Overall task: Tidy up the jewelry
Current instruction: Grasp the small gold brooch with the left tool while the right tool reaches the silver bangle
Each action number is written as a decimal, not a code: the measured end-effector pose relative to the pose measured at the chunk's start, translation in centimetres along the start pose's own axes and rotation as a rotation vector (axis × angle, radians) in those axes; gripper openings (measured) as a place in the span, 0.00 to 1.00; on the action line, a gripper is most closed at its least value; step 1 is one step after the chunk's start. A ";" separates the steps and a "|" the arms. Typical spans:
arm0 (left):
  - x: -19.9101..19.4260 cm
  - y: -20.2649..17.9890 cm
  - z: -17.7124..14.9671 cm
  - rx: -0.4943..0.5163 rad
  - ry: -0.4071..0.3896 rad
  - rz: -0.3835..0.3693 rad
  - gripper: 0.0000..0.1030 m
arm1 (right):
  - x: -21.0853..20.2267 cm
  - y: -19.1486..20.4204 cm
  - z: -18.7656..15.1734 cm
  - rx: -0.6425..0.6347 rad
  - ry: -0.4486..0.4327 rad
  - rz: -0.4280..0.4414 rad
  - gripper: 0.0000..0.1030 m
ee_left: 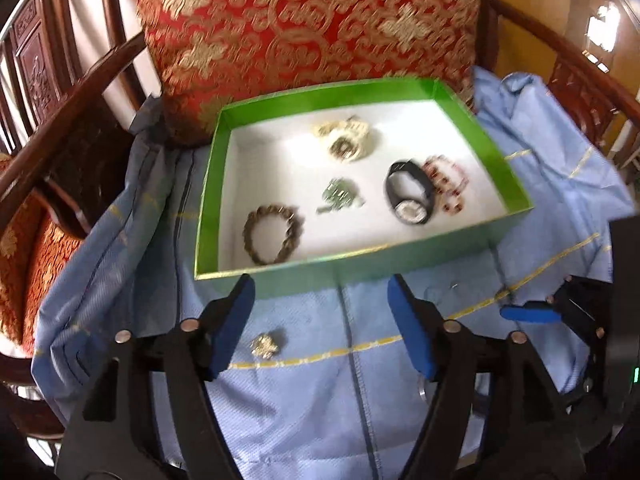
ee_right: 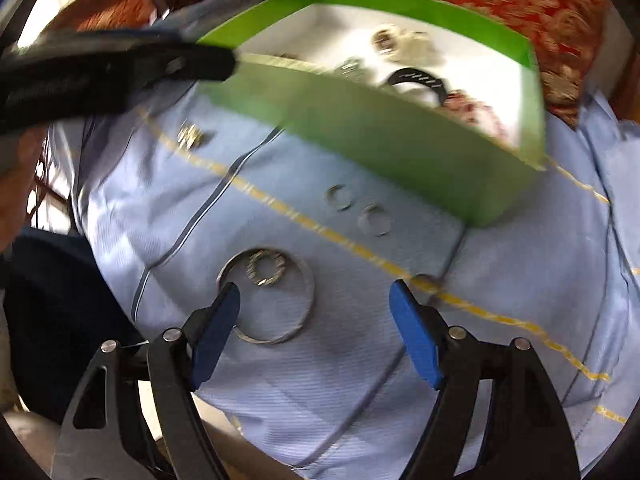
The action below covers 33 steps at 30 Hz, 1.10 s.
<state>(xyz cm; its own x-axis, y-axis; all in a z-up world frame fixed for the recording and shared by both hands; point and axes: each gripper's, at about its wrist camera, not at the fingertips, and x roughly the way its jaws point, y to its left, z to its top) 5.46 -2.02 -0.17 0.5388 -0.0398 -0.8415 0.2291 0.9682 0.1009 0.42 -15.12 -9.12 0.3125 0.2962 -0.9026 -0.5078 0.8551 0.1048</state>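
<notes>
A green box point(ee_left: 344, 272) with a white floor sits on a blue cloth point(ee_left: 304, 400). In it lie a brown bead bracelet point(ee_left: 272, 236), a green piece point(ee_left: 340, 196), a cream bead bundle point(ee_left: 344, 140), a black watch point(ee_left: 410, 198) and a red bead bracelet point(ee_left: 448, 184). A small gold brooch point(ee_left: 266, 345) lies on the cloth by my open, empty left gripper point(ee_left: 320, 316). My right gripper point(ee_right: 316, 312) is open over a large silver bangle point(ee_right: 308, 300), a small sparkly ring point(ee_right: 266, 268) and two small rings point(ee_right: 340, 197). The box point(ee_right: 380, 132) stands beyond them.
The cloth covers a wooden chair seat with a red and gold cushion point(ee_left: 304, 28) behind the box. Wooden armrests point(ee_left: 60, 92) curve on both sides. The right gripper's blue finger point(ee_left: 528, 314) shows at the right of the left wrist view.
</notes>
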 end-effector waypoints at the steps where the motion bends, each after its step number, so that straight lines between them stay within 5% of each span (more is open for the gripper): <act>1: 0.4 0.3 -0.1 -0.014 0.020 0.004 0.71 | 0.4 0.6 -0.1 -0.017 0.008 -0.003 0.78; 6: 2.5 3.4 -0.5 -0.155 0.136 -0.014 0.74 | 1.9 2.6 -0.3 -0.099 0.022 -0.079 0.79; 11: 3.8 5.8 -1.5 -0.253 0.219 -0.040 0.75 | 1.2 -0.3 0.3 0.019 -0.008 -0.148 0.79; 17: 5.4 7.7 -2.5 -0.357 0.301 -0.093 0.76 | -1.4 -4.2 0.6 0.165 -0.079 -0.058 0.80; 23: 6.5 6.9 -2.7 -0.332 0.330 -0.087 0.76 | -1.2 -5.6 1.1 0.213 -0.058 -0.058 0.80; 33: 9.1 5.0 -2.6 -0.276 0.373 -0.041 0.76 | 1.3 -0.7 0.5 -0.004 0.015 -0.106 0.80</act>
<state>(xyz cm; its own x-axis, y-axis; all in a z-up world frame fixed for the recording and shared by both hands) 9.46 3.08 -8.72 0.1939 -0.0365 -0.9803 -0.0074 0.9992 -0.0387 1.62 -15.10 -10.16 0.3521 0.1979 -0.9148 -0.4760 0.8794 0.0070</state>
